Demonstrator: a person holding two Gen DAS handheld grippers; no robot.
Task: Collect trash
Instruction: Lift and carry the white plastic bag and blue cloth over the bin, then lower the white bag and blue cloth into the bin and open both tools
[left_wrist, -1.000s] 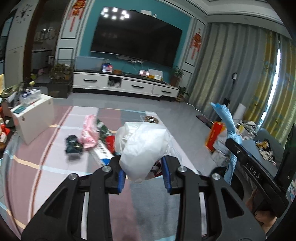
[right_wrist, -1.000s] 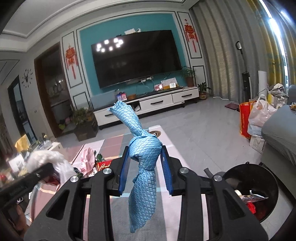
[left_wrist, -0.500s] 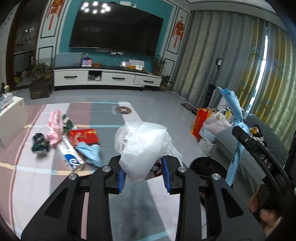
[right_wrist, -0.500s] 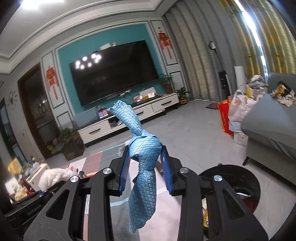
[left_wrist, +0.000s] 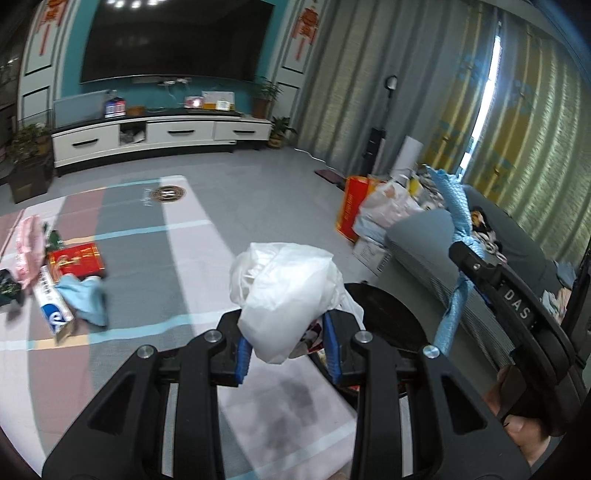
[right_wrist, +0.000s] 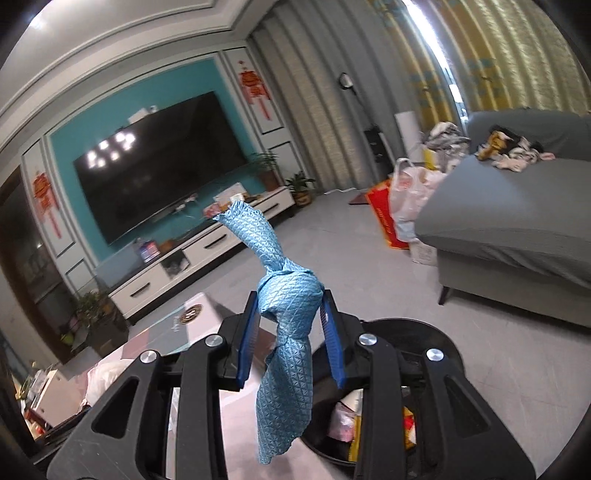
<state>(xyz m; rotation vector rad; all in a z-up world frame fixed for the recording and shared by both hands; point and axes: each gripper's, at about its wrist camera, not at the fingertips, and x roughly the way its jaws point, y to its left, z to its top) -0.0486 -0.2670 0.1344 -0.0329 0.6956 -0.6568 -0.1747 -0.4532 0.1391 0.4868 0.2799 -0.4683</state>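
Both your hands have swung right since a second ago, bringing the black trash bin (right_wrist: 424, 332) under the tongs. Your left tongs (left_wrist: 286, 343) clamp a crumpled white plastic bag (left_wrist: 284, 291); your right tongs (right_wrist: 290, 332) pinch a knotted blue cloth (right_wrist: 286, 295) above the bin. Loose litter (left_wrist: 70, 280) lies on the floor mat (left_wrist: 147, 258).

Daylight comes in hard through the curtains (left_wrist: 491, 96), blown out white at the gap (right_wrist: 428, 48). Ceiling lights glare off the TV screen (right_wrist: 110, 147). Room evenly lit, soft shadows. Heavy fisheye bend, black vignette at corners. Motion blur on rug clutter (left_wrist: 55, 273) and background; near foreground sharp.
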